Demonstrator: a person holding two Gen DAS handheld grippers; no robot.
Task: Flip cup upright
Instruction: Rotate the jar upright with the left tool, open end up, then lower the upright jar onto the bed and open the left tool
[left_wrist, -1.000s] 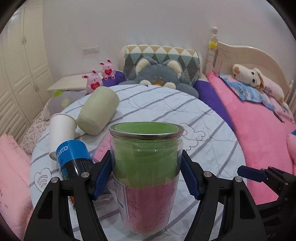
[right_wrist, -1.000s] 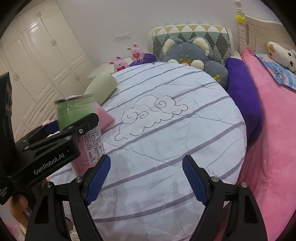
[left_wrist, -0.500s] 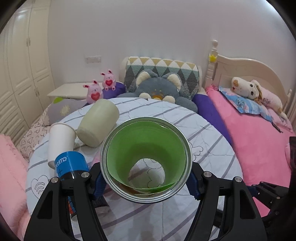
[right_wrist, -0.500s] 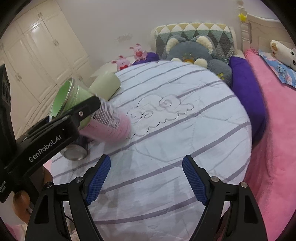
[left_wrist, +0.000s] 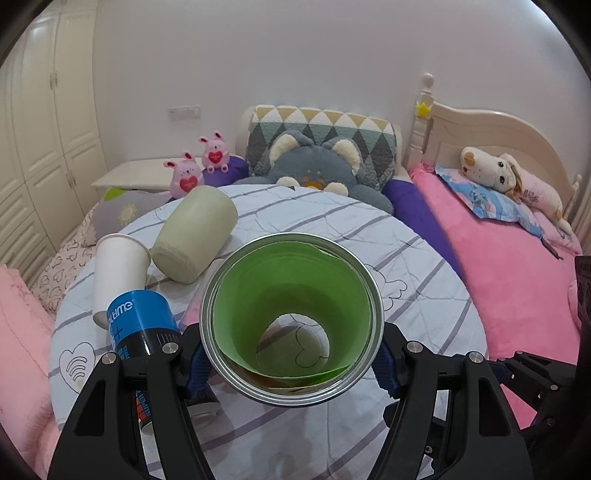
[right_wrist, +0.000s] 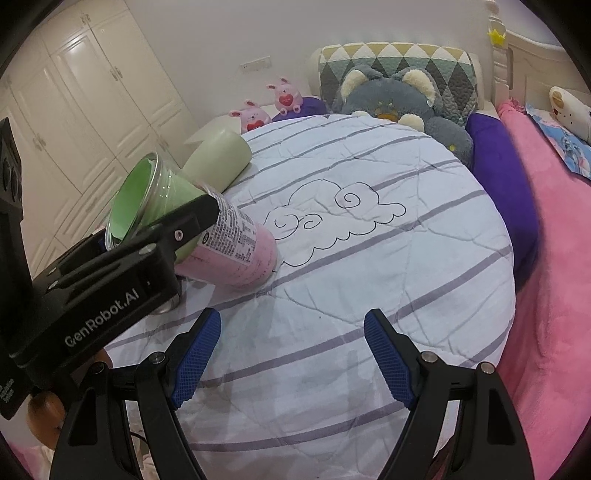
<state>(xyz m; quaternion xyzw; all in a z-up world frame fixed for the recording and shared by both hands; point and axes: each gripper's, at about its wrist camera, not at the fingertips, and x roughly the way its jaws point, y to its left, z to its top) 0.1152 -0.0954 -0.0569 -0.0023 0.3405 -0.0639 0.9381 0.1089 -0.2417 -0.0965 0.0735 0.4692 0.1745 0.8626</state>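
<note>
Tipped-over clear cup (left_wrist: 291, 325), green-and-pink lining

So on the round table (right_wrist: 369, 295) we've got the cup (left_wrist: 291, 325) tipped over toward our left gripper (left_wrist: 291, 354), base end down on the cloth, mouth facing the left camera. Left of it lies a can (left_wrist: 142, 332), with a paper cup (left_wrist: 118, 269) on its side behind that, and a bigger tumbler (left_wrist: 195, 232) lying just right of the paper cup (touching it, we think). Behind the table sits a plush bear (left_wrist: 314, 173); the bed (left_wrist: 517, 266) runs along the right. Our right gripper (right_wrist: 291, 354) hangs over the near edge.
</note>
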